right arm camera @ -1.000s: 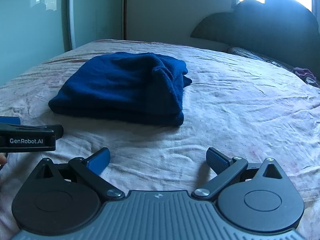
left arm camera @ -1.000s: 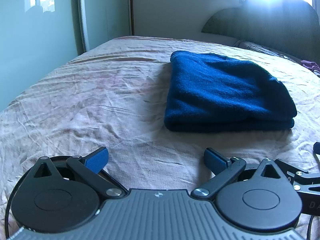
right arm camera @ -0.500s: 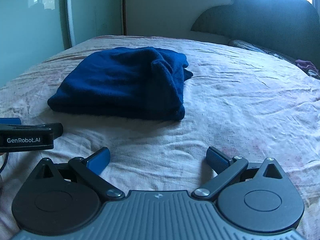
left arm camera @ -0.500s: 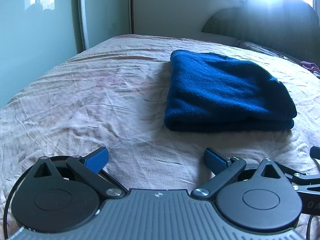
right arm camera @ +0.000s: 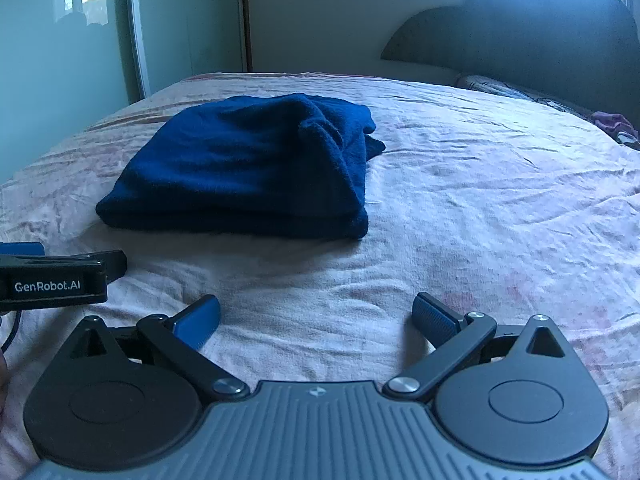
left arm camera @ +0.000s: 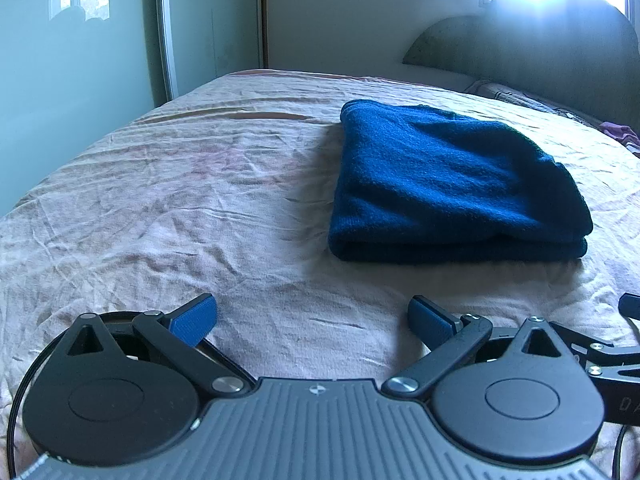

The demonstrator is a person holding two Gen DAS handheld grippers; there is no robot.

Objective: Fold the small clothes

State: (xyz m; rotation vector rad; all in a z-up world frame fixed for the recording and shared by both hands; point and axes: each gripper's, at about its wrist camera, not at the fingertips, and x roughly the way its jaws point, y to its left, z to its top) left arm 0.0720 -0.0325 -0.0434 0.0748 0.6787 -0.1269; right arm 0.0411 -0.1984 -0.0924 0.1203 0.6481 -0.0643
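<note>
A dark blue knit garment lies folded into a compact stack on the pink bedsheet. In the right wrist view the garment lies ahead to the left, its loose edges on the right side. My left gripper is open and empty, low over the sheet, short of the garment's near fold. My right gripper is open and empty, also short of the garment. The left gripper's body shows at the left edge of the right wrist view.
A dark padded headboard stands at the far end under a bright window. Patterned bedding and a purple cloth lie at the far right. A pale green wardrobe wall runs along the bed's left side.
Both grippers have stayed open and empty. Both views have tilted up slightly, so the garment sits a little lower in frame. The garment has not moved.
</note>
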